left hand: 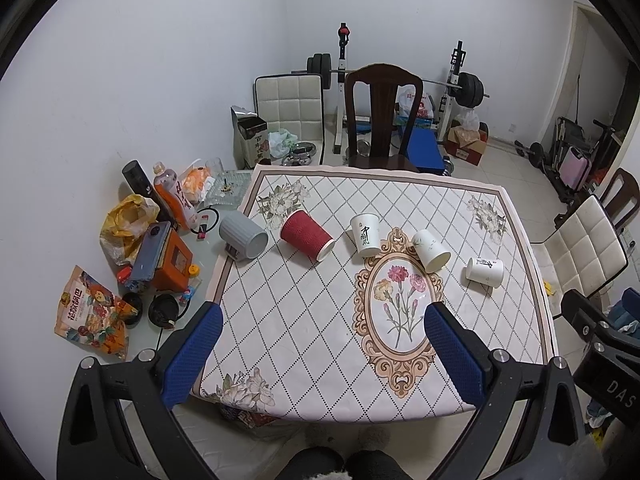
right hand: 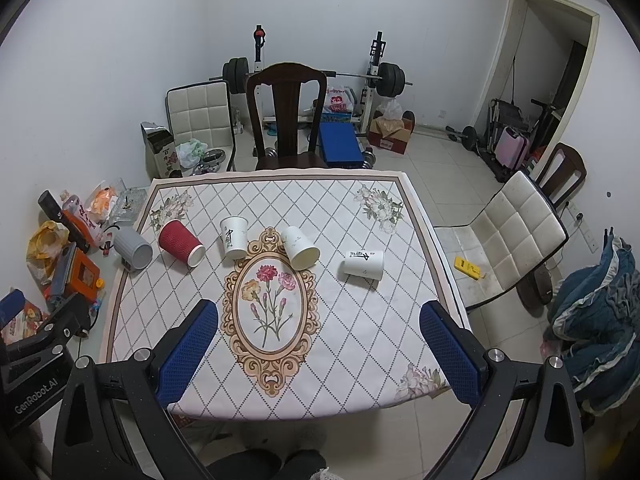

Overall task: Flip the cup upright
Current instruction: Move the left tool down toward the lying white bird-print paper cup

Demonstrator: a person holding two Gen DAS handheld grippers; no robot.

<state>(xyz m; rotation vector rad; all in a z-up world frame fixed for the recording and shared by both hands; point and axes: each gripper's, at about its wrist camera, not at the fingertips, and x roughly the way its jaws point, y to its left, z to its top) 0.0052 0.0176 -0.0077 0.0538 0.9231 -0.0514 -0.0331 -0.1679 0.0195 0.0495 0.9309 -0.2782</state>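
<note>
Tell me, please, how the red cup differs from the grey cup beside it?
The red cup is a ribbed paper cup that tapers toward its base; the grey cup is a fluted, straighter-sided and looks heavier. The red cup lies wholly on the patterned cloth, while the grey cup lies at the cloth's left edge, nearest the clutter. Both lie on their sides, mouths toward the camera, neither yet upright, and both grippers are open and away from them.
</note>
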